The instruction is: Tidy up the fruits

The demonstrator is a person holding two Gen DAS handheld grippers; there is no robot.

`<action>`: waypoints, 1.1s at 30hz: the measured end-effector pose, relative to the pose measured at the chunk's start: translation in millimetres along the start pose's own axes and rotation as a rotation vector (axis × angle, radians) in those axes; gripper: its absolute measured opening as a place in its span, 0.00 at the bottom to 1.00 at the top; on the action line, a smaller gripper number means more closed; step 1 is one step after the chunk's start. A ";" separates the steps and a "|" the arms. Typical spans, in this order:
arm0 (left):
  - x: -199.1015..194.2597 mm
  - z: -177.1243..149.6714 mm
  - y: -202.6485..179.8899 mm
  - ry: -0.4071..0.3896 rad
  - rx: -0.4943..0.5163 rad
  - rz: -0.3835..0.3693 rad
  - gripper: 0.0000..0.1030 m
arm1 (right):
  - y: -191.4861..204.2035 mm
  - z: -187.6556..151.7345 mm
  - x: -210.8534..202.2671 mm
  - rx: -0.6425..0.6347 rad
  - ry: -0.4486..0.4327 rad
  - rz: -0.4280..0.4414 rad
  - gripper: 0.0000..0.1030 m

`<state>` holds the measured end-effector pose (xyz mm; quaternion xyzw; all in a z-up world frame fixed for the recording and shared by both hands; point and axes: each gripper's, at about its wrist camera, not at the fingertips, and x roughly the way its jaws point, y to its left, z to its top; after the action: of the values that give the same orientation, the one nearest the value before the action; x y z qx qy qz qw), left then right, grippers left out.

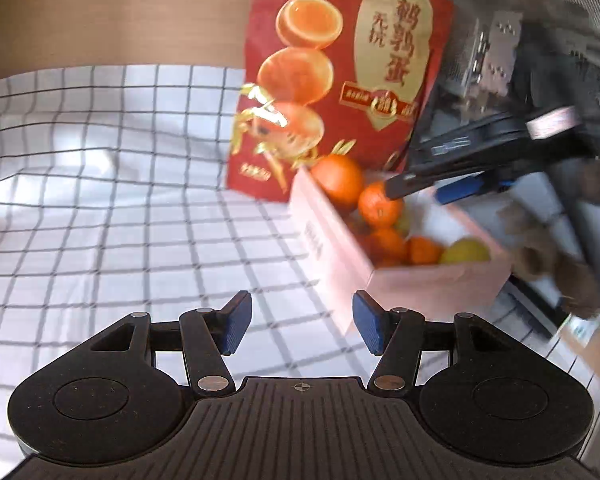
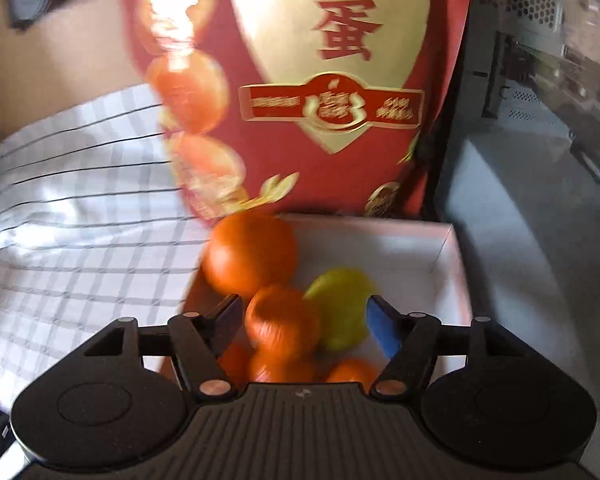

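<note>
Small orange (image 2: 282, 318) between right gripper's (image 2: 308, 326) spread fingers.

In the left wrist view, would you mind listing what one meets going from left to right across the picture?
Checked tablecloth → red snack bag → pink box holding oranges and a yellow-green fruit → right tongs reaching in over the box → dark computer case.
</note>
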<state>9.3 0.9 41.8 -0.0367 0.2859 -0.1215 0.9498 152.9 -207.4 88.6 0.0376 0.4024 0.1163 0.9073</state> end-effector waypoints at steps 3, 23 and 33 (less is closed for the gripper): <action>-3.2 -13.6 -2.5 0.023 0.029 0.039 0.59 | 16.5 -31.6 -28.0 -0.061 -0.047 0.007 0.73; 16.4 -42.4 -12.1 0.057 0.010 0.227 0.59 | 25.4 -147.4 -11.8 -0.062 -0.037 -0.066 1.00; 19.1 -40.7 -15.4 0.068 0.040 0.249 0.60 | 21.7 -160.0 -9.8 -0.044 -0.131 -0.081 1.00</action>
<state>-1.0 -18.9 -0.3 0.0224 0.3177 -0.0095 0.9479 24.3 -192.8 -8.6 0.0086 0.3410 0.0854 0.9361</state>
